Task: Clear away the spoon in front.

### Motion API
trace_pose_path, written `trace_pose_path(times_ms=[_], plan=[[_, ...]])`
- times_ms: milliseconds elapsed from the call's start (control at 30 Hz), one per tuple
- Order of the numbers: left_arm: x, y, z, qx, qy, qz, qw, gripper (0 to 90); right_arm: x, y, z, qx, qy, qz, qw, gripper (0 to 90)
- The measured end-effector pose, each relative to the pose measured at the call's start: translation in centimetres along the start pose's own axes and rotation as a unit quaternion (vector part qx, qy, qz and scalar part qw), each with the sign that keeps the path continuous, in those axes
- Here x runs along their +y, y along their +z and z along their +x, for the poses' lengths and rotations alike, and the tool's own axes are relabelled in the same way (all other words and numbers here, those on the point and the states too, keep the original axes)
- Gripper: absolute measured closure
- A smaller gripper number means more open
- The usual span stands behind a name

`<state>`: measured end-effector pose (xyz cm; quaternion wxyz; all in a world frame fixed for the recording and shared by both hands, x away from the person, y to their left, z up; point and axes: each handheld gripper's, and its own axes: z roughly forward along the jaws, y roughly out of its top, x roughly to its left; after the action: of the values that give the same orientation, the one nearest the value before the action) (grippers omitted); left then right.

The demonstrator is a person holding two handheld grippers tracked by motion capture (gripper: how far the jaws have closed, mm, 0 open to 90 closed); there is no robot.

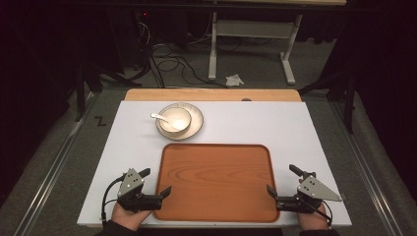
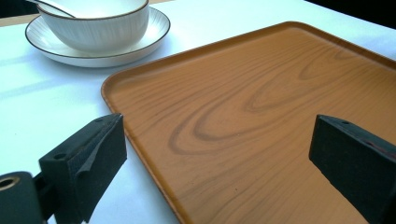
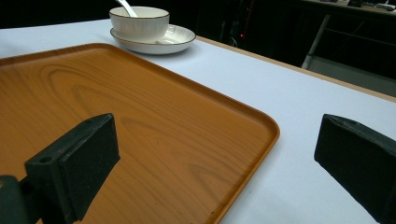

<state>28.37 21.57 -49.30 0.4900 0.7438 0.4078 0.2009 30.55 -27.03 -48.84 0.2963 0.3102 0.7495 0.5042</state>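
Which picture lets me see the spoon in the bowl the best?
The high view: looking down, it shows the spoon whole, resting in the bowl with its handle over the rim. The left gripper view catches just a bit of handle, and the right gripper view shows the handle sticking up, far off.

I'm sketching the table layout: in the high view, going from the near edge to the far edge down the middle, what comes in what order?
Wooden tray → plate carrying the bowl with a spoon in it → bare white table top → wooden strip along the far edge.
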Motion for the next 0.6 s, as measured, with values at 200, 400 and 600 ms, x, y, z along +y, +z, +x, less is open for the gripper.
trace_pose_path(times_ms=[200, 400, 600], plan=[[0.1, -0.2, 0.1, 0.003, -0.006, -0.006, 1.0, 4.3, 0.0, 0.0, 0.0, 0.002, 0.001, 0.0, 1.0, 0.6], [0.7, -0.4, 0.0, 0.007, -0.005, -0.013, 0.9999, 4.2, -0.1, 0.0, -0.1, 0.002, 0.01, -0.001, 0.9999, 0.6], [1.9, -0.5, 0.0, 0.017, -0.004, -0.019, 0.9997, 0.8, -0.1, 0.0, -0.1, 0.0, 0.017, -0.007, 0.9998, 0.6]])
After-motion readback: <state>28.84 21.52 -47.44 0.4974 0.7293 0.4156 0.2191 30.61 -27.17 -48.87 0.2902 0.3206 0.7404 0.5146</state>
